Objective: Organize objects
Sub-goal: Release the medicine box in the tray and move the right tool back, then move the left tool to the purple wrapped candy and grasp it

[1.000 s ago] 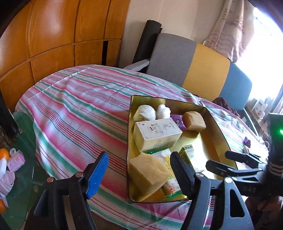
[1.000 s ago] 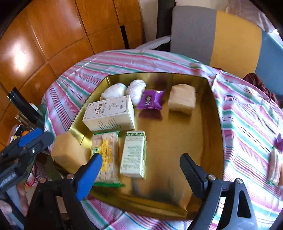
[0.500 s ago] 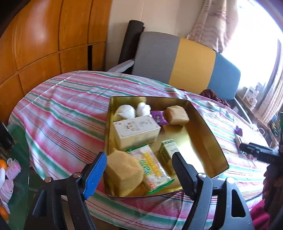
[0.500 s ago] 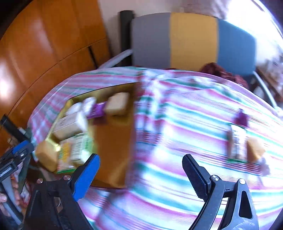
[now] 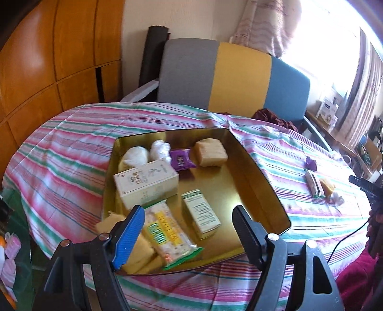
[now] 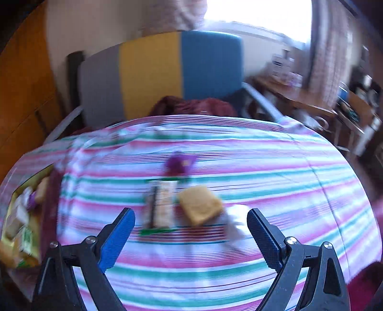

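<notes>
Hovering left gripper (image 5: 188, 233), jaws apart, empty, above near edge of gold tray (image 5: 261, 181); cracker packet (image 5: 167, 235) just ahead between fingers, white box (image 5: 146, 183) beyond. Right view, blurred: right gripper (image 6: 189, 230) spread wide, empty; wrapped bar (image 6: 161, 205) and tan sponge block (image 6: 199, 205) just ahead on striped tablecloth (image 6: 263, 167), purple packet (image 6: 179, 163) beyond.

A round desk (image 5: 71, 134) covered by a cloth striped in pink, green and white is set before a chair (image 5: 229, 79) whose back is panelled in grey, yellow and blue. The left side of the room is lined with glossy orange-brown wood panelling (image 5: 47, 59), and a pale wall (image 5: 191, 21) is seen behind the chair. Strong daylight is admitted through a window (image 5: 335, 47) at the right, flanked by patterned curtains (image 5: 263, 26), beside a cluttered wooden side table (image 6: 294, 95).
</notes>
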Motion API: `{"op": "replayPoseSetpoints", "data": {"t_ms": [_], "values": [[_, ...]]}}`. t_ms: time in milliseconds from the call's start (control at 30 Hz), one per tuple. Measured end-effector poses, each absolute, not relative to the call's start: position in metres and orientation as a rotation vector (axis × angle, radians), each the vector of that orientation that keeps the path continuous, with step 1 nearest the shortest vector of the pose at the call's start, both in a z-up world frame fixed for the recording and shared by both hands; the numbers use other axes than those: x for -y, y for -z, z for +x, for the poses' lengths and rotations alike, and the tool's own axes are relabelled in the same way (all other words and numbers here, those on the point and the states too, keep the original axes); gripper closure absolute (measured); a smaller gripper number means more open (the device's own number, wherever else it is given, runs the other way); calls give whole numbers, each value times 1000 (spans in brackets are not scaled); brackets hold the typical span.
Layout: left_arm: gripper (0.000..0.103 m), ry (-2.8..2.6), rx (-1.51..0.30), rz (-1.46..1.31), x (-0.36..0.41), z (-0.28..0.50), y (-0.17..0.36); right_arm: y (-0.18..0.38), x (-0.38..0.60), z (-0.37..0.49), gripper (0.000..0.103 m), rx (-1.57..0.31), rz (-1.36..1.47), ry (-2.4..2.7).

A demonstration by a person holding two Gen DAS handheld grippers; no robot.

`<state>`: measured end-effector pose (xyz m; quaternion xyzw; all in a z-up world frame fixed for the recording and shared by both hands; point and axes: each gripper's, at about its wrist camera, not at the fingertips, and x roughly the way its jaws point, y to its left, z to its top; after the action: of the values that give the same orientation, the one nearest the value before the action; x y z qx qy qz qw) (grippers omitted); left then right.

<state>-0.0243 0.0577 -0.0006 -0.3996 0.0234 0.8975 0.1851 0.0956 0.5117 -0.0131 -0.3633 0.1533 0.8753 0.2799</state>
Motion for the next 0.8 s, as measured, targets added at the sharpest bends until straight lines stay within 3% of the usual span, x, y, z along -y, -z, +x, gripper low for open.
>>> {"op": "replayPoseSetpoints", "data": {"t_ms": [200,800], "values": [[27,-2455,-155,-1104,-96,-23,-3,32,-566,130,8,-753,-870,-2196],[27,-2298,-382,-1076,-215,-18,8,34,-573,138,5,-872,-847,-2164]]}}
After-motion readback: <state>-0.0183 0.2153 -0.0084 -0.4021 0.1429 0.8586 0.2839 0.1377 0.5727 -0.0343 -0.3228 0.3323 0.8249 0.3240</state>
